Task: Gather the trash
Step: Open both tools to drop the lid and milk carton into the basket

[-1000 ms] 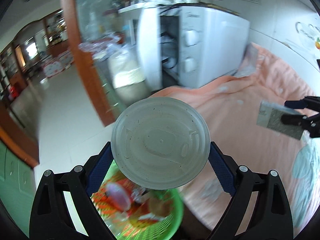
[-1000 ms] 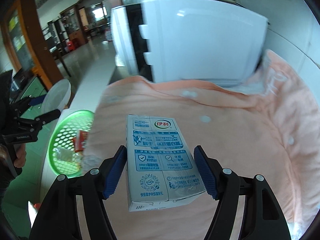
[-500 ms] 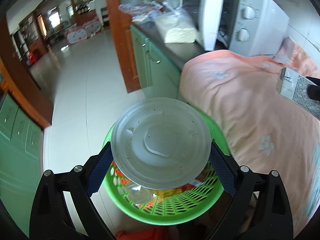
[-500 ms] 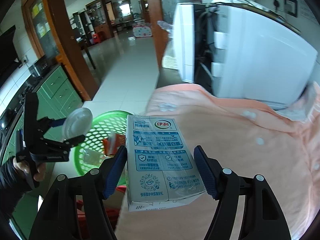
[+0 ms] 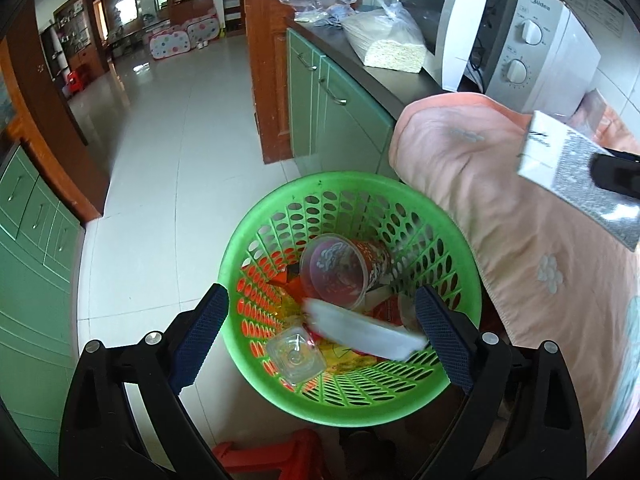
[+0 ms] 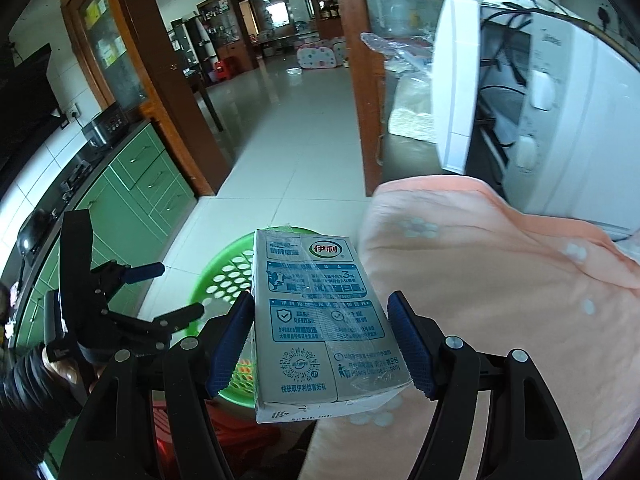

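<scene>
My left gripper [image 5: 322,340] hangs open right above the green basket [image 5: 256,240], nothing between its pads. A white plastic lid [image 5: 360,332] lies blurred inside the basket, beside a clear cup [image 5: 334,270] and a small clear container [image 5: 294,354]. My right gripper [image 6: 320,300] is shut on a grey-and-blue milk carton [image 6: 320,320], held over the edge of the peach cloth [image 6: 500,300] next to the green basket [image 6: 224,276]. The left gripper [image 6: 176,290] shows at the left there, open. From the left wrist, the carton [image 5: 568,176] enters at the right.
A white microwave [image 5: 532,52] with its door open stands behind the cloth. A bag of noodles [image 5: 384,40] lies on the dark counter above green cabinets [image 5: 332,120]. A red stool [image 5: 272,456] sits under the basket. Tiled floor [image 5: 168,140] stretches to the left.
The left gripper has opened and let go of the lid, which has dropped into the basket. The right gripper has carried the carton left, up to the basket's edge.
</scene>
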`<state>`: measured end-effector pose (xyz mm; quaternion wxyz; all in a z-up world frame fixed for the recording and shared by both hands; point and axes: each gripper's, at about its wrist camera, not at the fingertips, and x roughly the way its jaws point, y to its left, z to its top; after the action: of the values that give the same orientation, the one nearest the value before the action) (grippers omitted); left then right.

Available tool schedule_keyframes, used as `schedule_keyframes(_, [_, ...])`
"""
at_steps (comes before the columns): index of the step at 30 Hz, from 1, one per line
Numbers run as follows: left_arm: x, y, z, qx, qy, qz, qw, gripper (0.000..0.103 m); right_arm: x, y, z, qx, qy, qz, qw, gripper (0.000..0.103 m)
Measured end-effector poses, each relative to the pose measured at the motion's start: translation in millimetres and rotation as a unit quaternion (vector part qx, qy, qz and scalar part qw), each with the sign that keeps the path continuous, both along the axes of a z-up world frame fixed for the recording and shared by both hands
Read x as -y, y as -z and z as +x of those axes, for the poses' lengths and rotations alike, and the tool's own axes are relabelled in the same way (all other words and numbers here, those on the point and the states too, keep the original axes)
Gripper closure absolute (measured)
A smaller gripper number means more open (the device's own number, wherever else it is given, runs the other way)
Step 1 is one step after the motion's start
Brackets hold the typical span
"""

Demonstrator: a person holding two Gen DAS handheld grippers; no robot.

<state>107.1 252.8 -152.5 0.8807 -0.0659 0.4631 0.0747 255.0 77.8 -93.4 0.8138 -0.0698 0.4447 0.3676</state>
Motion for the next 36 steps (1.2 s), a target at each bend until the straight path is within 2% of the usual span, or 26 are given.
schedule_keyframes(14, [-15, -8, -11, 0.012, -0.021, -0.003, 0.9997, 0.009, -45, 26, 0, -0.025, -0.024, -0.001, 0.999, 0.036])
schedule_keyframes(21, [-26, -12, -16, 0.017, -0.032, -0.006, 0.9993, 0.009, -59, 38, 5, -0.028, -0.019, -0.005, 0.999, 0.036])
schedule_keyframes(28, [-33, -15, -19, 0.021, -0.042, -0.005, 0.9989, 0.008, -64, 39, 7, -0.030, -0.016, 0.000, 0.999, 0.033])
schedule_keyframes(36, [-32, -20, -19, 0.026, -0.039, -0.005, 0.9989, 0.008, -63, 27, -4, -0.012, -0.030, -0.002, 0.999, 0.033])
